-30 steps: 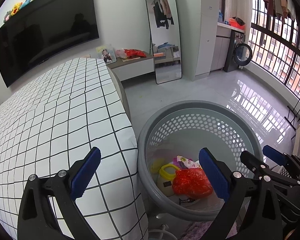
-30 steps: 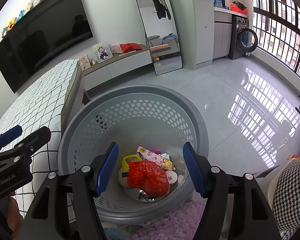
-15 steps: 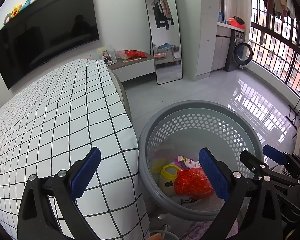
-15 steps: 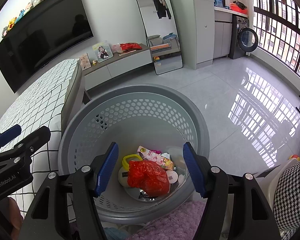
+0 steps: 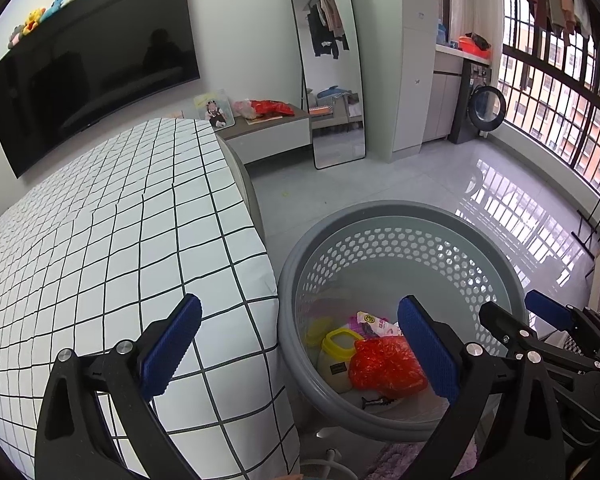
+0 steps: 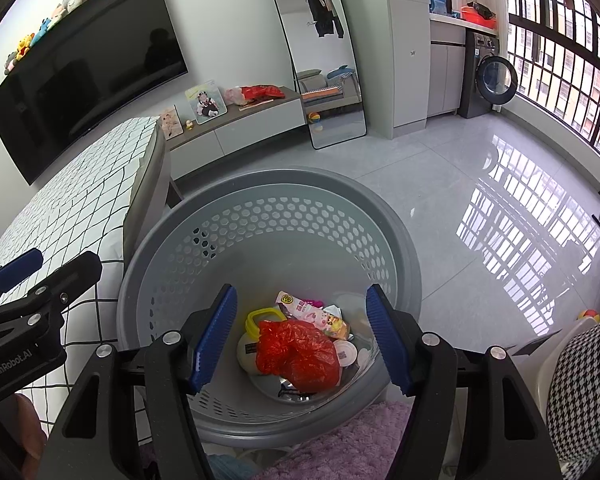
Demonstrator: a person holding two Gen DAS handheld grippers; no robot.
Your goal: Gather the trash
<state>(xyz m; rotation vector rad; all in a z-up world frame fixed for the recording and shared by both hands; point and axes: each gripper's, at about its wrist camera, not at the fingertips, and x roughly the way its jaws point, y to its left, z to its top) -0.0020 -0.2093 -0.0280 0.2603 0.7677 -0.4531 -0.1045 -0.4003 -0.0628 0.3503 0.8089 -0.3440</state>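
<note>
Both grippers tilt steeply downward, side by side. The right gripper (image 6: 302, 334) hangs over the grey perforated laundry basket (image 6: 268, 184), jaws apart with nothing between them. The left gripper (image 5: 300, 346) straddles the near corner of the checked bed (image 5: 100, 240) and the basket's left rim, jaws wide and empty; its side reads "GenRobot.AI". At the basket's bottom lie a red plastic bag (image 6: 298, 356), a yellow-lidded jar (image 6: 250, 338) and a printed snack wrapper (image 6: 312, 314), whose print is unreadable.
</note>
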